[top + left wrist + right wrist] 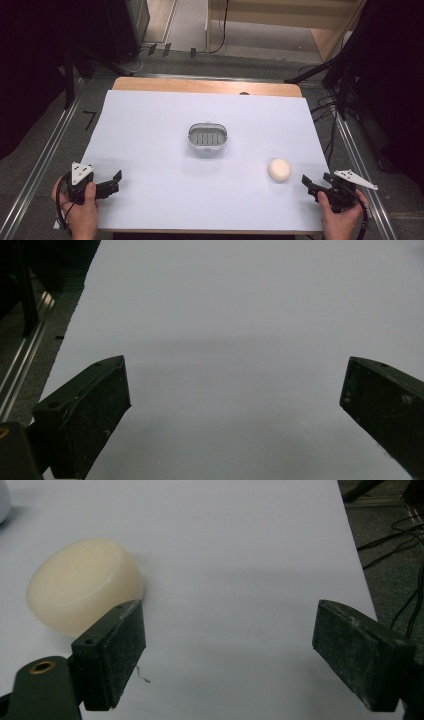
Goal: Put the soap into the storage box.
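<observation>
High view: a round, cream-coloured soap (279,169) lies on the white-covered bench (150,130), on its right side toward the near edge. The right hand-held gripper (306,183) sits just right of it and slightly nearer, jaws apart and pointing left toward it, so this is clearly the closer hand. The left hand-held gripper (118,179) rests at the near left corner, well apart from the soap, jaws also apart. A grey soap dish (208,137) stands at the middle of the bench, farther and to the left of the soap.

Left gripper view: the two black jaws stand wide apart over bare white bench surface.

Right gripper view: the soap (82,590) lies ahead and off to the left, just beyond the left jaw rather than between the two. Being round, it has no long axis to line up with. The gripper likely needs to shift toward it before closing.
</observation>
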